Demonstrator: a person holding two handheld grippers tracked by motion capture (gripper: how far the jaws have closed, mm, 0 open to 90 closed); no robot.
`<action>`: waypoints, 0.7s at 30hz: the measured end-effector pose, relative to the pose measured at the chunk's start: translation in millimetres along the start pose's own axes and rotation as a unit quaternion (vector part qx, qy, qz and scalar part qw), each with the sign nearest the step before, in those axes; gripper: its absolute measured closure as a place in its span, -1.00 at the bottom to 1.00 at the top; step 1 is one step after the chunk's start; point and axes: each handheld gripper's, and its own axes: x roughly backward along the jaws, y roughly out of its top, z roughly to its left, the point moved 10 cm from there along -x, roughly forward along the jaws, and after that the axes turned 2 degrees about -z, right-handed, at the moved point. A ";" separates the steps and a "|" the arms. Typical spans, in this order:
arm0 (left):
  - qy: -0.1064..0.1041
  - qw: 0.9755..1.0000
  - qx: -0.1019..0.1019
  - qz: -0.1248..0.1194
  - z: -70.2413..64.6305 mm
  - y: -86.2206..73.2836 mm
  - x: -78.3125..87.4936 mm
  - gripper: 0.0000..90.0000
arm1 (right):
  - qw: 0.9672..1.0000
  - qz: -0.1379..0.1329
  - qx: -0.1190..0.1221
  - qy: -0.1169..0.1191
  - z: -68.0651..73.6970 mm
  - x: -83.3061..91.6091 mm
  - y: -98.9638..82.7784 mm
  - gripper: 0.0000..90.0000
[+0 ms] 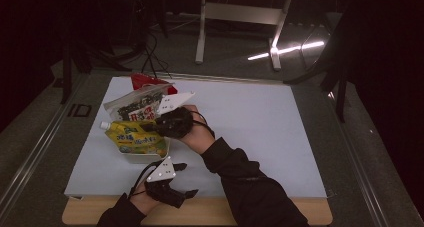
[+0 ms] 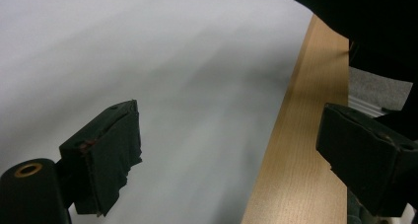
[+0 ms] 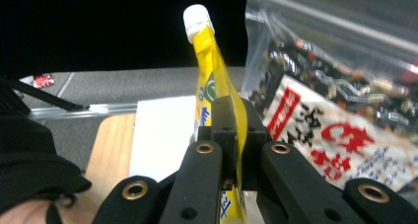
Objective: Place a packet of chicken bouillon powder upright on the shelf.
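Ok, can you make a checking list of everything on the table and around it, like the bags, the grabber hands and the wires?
Surface: pale sheet over a wooden table; bare at the right.
Job's things: yellow pouch with white cap, lying in a white tray.
Clutter: clear snack bag behind the pouch; red packet behind that.
Grippers: right gripper shut on the yellow pouch; left gripper open, nothing between its jaws, at the near table edge.
Cables: black cables on the floor beyond the table.
Surroundings: dark room, white desk frame on grey floor.
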 end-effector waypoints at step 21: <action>-0.004 1.000 -0.004 0.001 -0.8 -0.6 -1.6 -0.76 | 0.998 0.018 -0.035 -0.055 -18.1 51.1 -42.5 0.10</action>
